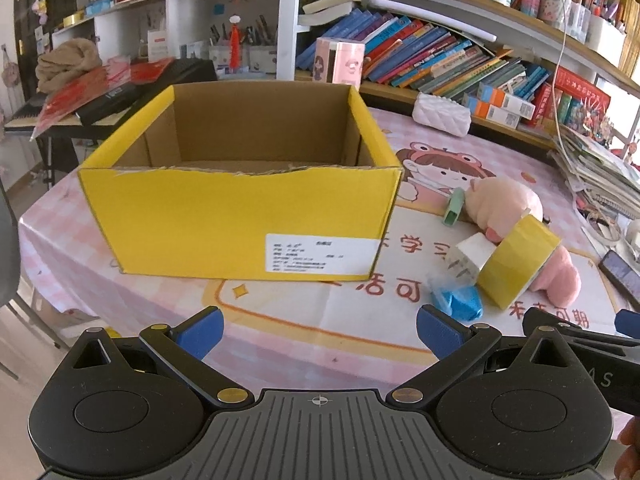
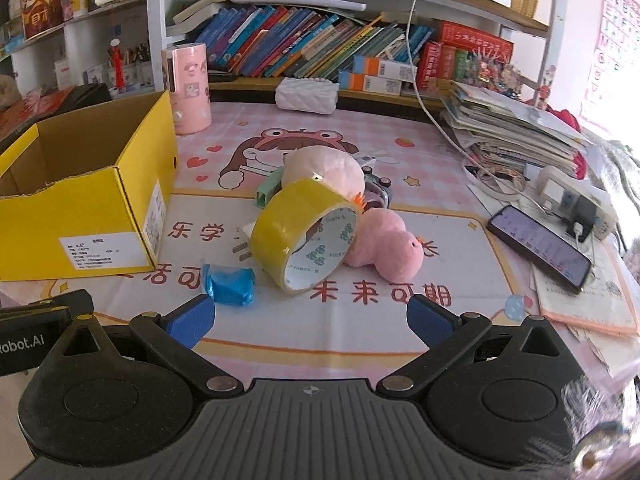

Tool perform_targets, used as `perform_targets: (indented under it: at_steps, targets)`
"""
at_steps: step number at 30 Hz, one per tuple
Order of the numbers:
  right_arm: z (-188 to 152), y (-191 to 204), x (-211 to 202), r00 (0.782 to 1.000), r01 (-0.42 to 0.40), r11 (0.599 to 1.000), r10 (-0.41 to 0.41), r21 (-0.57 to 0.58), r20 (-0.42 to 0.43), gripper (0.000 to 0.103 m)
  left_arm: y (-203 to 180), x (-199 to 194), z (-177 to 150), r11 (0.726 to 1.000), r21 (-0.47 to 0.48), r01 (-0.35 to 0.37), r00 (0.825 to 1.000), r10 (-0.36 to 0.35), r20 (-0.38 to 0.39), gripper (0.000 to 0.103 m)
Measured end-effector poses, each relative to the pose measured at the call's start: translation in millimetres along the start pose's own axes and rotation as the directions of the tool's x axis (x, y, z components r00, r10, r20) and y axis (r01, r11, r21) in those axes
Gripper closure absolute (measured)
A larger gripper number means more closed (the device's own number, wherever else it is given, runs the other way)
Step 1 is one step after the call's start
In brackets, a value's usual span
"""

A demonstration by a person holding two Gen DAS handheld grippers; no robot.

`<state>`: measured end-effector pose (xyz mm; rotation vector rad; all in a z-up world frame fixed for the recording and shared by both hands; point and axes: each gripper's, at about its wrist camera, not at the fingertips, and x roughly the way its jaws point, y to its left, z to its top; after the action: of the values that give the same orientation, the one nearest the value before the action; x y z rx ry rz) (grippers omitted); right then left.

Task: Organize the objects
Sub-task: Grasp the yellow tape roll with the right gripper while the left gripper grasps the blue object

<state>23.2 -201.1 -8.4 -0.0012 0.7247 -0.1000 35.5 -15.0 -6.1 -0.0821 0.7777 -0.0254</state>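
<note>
Both the left gripper and right gripper were spread, empty. The rigid, light yellow tape roll leaned on a soft pink plush toy beside the open yellow cardboard box; its rim probably offered the firmest pinch

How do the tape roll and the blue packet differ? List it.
The tape roll is yellow, a rigid ring with a printed white core; the blue packet is a crinkly wrapped lump. The roll is clearly bigger than the packet. The roll stands tilted on edge against the pink plush toy; the packet lies flat on the mat. Both sit outside the yellow box, ungripped.
</note>
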Motion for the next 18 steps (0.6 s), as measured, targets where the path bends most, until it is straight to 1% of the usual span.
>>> perform_targets:
  at_steps: [3, 8, 10, 18]
  targets:
    - [5, -8, 7, 1.000, -0.022, 1.000, 0.022, -0.004, 0.005, 0.000, -6, 6, 4, 1.000, -0.001, 0.005, 1.000, -0.005, -0.004, 0.000]
    - [15, -22, 24, 0.999, -0.044, 0.999, 0.044, -0.012, -0.010, 0.002, -17, 17, 9, 1.000, -0.017, -0.020, 1.000, 0.020, -0.020, 0.000]
    - [18, -27, 30, 0.998, -0.052, 0.998, 0.052, -0.018, -0.018, 0.005, -22, 21, 11, 0.999, -0.027, -0.030, 0.999, 0.030, -0.024, 0.000]
    - [31, -53, 56, 0.998, -0.054, 0.998, 0.053, -0.033, -0.033, 0.005, -45, 38, 16, 0.995, -0.047, -0.085, 0.995, 0.083, -0.052, 0.000]
